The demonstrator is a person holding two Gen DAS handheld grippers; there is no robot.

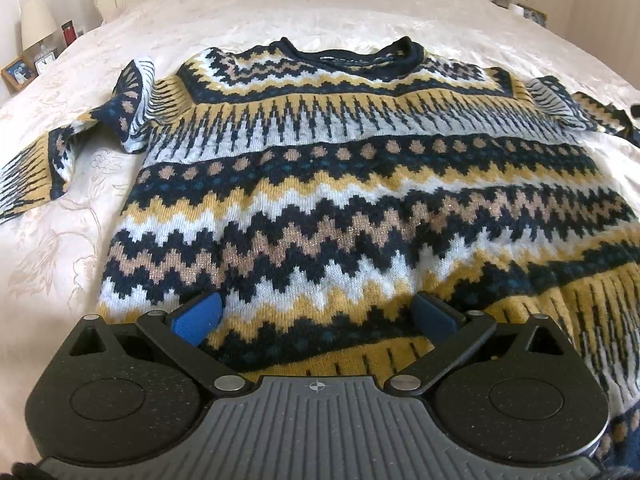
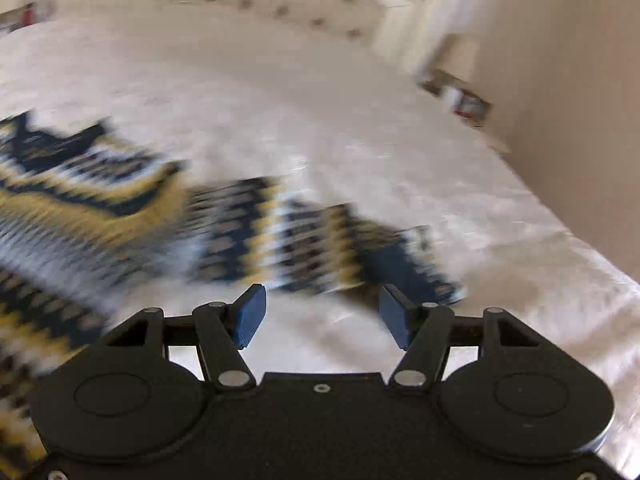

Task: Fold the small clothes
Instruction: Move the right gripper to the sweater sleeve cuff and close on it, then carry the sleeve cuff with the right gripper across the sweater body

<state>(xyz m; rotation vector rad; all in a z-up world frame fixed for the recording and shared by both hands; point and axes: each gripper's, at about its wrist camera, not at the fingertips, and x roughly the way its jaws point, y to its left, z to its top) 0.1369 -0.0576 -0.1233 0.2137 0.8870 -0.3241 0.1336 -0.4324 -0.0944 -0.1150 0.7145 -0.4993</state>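
Left wrist view: the navy, mustard, pale-blue and tan zigzag-knit sweater (image 1: 360, 184) lies front-up and mostly flat on the cream embroidered bed cover (image 1: 280, 12), dark ribbed neckline (image 1: 352, 54) toward the headboard. The left claw (image 1: 316, 314) stands wide, blue pads apart, nothing between them, hovering low over the hem area. The left sleeve (image 1: 80, 136) is bunched and twisted near the shoulder, so folding it as is would lock a lump into the stack; it needs pulling straight first. Right wrist view is motion-blurred. The right claw (image 2: 322, 316) is about half open and empty, and the right sleeve (image 2: 320, 248) lies stretched out on the cover just ahead of the pads. Risks, as I judge them: 1) at that speed the claw may overshoot the cuff, pinch bed cover along with the knit, and drag the cover up with it; 2) thick loose knit, a shallow pinch grabs 1 layer only and the sleeve slips out mid-fold; 3) nothing is pinning the body, so a pull on the sleeve could skew the whole sweater. Slow down before closing.
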